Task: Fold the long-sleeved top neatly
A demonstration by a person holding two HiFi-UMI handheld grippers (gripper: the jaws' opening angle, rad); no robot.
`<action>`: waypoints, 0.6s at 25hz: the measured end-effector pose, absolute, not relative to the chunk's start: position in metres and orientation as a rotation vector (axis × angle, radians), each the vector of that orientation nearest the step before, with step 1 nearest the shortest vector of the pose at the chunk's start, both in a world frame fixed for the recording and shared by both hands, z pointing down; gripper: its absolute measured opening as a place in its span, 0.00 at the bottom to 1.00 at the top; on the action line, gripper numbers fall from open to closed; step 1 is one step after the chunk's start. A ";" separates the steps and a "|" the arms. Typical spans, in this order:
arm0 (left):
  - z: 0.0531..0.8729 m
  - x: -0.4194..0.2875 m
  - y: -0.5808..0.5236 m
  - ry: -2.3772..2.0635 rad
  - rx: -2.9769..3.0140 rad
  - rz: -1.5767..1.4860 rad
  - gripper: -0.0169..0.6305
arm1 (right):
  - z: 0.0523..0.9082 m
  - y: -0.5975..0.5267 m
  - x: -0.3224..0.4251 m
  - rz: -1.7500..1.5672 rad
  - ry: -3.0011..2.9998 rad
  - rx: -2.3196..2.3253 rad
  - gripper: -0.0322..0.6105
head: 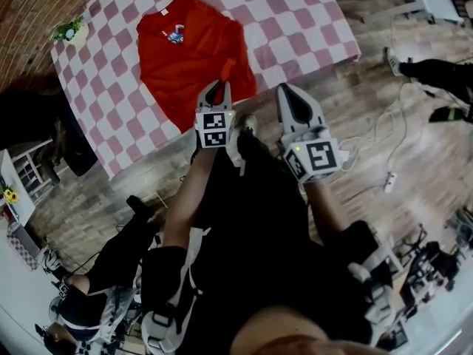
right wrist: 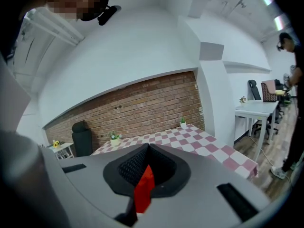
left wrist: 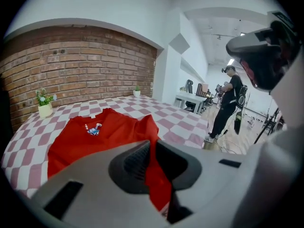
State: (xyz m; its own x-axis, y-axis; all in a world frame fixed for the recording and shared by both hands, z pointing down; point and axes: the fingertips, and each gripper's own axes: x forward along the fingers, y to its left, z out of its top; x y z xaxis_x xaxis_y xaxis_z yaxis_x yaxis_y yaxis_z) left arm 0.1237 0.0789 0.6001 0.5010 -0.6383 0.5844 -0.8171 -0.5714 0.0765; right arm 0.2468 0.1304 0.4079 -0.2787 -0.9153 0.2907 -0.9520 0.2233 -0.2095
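Checkered worktop took up the far side. The red long-sleeved top lay on it chest up, collar toward the brick wall, lower part bunched near the front edge. Left gripper sat over that near edge, fingers nearly together and clamped on a strip of red fabric running up from the garment through them. Right gripper was just beside it at the front edge, fingers fully closed on a small bit of red cloth; couldn't tell which part of the top. Read it as early in the fold, body not squared yet. To do this step well, I'd say: both pinches tight, carry the two ends level and together, lay the cloth across the chest with edges parallel, no dragging the body, release only once flat. Small potted plant at the far corner sat well apart from it all.
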 end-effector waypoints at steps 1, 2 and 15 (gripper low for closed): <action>0.605 0.126 0.081 -1.206 2.403 0.731 0.09 | 0.409 0.131 0.248 0.533 -2.369 1.822 0.06; 0.609 0.128 0.082 -1.194 2.401 0.732 0.09 | 0.409 0.132 0.249 0.535 -2.366 1.825 0.06; 0.605 0.140 0.106 -1.121 2.415 0.688 0.09 | 0.412 0.138 0.255 0.546 -2.365 1.826 0.06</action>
